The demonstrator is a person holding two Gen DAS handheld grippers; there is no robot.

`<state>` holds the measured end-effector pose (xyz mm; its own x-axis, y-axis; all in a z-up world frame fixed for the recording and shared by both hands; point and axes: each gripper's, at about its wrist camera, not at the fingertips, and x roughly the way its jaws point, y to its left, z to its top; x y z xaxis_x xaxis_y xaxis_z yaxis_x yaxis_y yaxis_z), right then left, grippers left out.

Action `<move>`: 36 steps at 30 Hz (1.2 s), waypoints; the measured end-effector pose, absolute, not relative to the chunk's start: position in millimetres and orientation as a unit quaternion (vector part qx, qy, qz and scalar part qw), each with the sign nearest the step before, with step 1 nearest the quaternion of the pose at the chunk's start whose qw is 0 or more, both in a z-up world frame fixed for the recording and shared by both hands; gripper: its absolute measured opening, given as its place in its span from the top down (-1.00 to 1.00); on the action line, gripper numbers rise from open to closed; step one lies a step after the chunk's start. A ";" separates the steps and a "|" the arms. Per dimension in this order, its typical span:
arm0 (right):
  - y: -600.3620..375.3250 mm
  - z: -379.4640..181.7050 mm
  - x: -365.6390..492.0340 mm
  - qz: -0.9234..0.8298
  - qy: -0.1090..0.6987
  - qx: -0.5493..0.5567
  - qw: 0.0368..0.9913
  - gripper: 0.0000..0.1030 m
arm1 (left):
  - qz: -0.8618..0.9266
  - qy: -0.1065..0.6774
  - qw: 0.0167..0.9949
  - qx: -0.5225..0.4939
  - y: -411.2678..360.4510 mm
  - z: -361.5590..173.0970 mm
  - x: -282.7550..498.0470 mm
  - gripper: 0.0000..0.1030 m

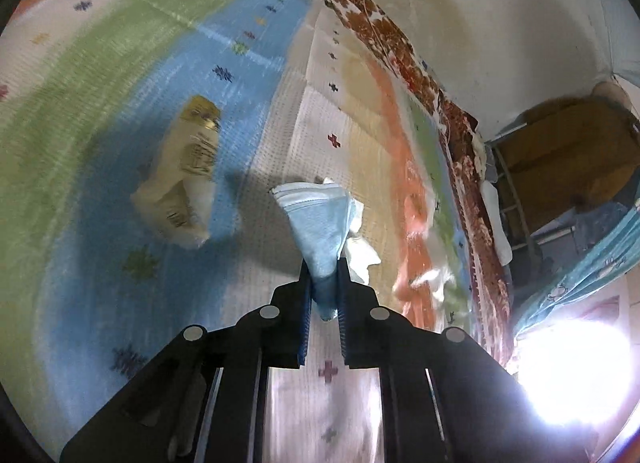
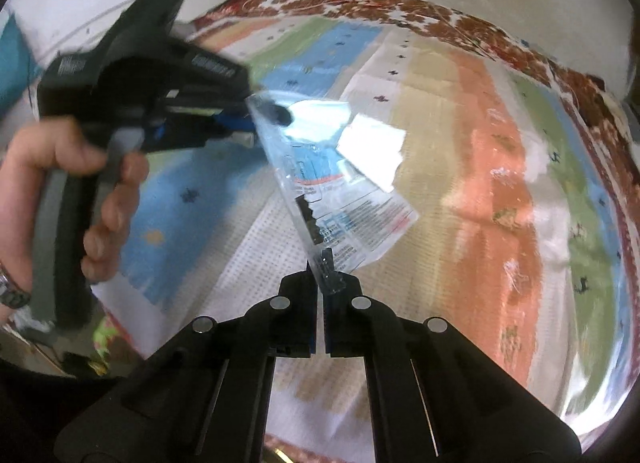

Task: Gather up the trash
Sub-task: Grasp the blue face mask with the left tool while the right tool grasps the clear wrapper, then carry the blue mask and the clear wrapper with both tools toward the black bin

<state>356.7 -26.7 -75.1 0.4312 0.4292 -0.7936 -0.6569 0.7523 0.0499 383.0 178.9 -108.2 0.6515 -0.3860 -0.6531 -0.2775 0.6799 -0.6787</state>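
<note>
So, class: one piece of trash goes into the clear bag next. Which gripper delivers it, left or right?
Left. The left hand-held gripper grips the blue face mask; the right hand-held gripper holds the clear plastic bag.

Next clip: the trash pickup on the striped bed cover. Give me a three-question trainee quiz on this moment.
1. True or false: the left gripper is shut on a blue face mask.
2. What does the right gripper hold?
A) a clear plastic package
B) a spoon
C) nothing
3. Which trash item lies loose on the blue stripe of the bed cover in the left wrist view?

Key: 1 true; 2 A; 3 the yellowish crumpled wrapper.
</note>
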 end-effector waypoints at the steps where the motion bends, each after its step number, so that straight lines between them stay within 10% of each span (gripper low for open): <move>1: -30.3 -70.8 357.3 0.326 0.424 -0.125 0.836 0.98 | -0.033 0.415 0.818 -0.397 178.8 -104.7 379.5 0.80; 36: -122.1 28.6 285.8 0.341 0.361 0.003 0.868 1.00 | -0.075 0.397 0.853 -0.330 118.4 -0.8 262.8 0.80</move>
